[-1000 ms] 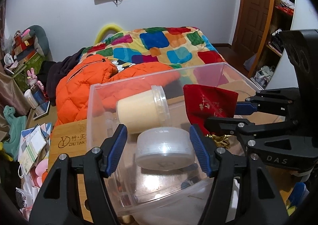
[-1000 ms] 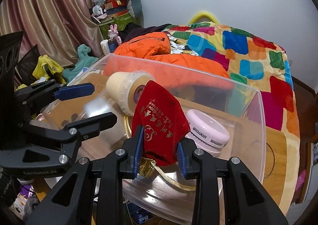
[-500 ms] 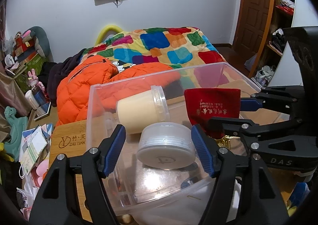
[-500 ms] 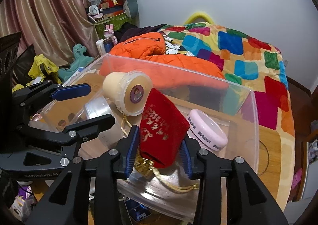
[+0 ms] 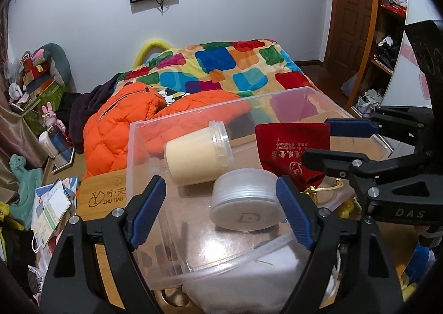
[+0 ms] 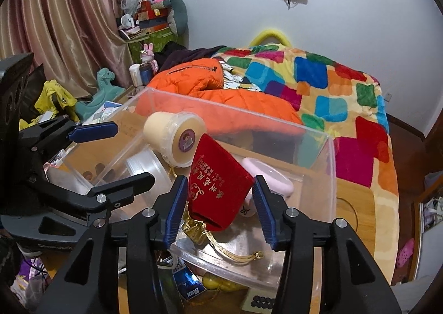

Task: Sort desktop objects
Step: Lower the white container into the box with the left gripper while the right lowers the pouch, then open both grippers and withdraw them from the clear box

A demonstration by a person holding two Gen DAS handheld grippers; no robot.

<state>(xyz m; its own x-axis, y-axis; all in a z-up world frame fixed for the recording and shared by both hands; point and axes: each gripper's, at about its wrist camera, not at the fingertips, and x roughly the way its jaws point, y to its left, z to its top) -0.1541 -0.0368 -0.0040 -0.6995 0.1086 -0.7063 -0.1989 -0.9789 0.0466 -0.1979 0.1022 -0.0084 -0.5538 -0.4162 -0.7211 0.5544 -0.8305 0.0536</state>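
two grippers poised over one clear rectangular plastic bin on the bamboo worktop. left gripper spread wide, jaws just been opening, blue pads clear of the low round frosted plastic jar lying between them on the bin floor, near the bin's front left corner. right gripper parted, jaws just been opening, the red velvet drawstring pouch with gold lettering between the pads; left pad close against the pouch or just touching, cannot tell which; right pad apart from it. pouch resting inside the bin near its front wall, leaning on the contents, gold cord and tassel trailing across the bin floor. behind the frosted jar, toward the bin's back left corner, a cream-coloured cylindrical tub with a clear screw lid on its side. behind the pouch, nearer the right wall, a flat pale pink round tin, partly hidden.
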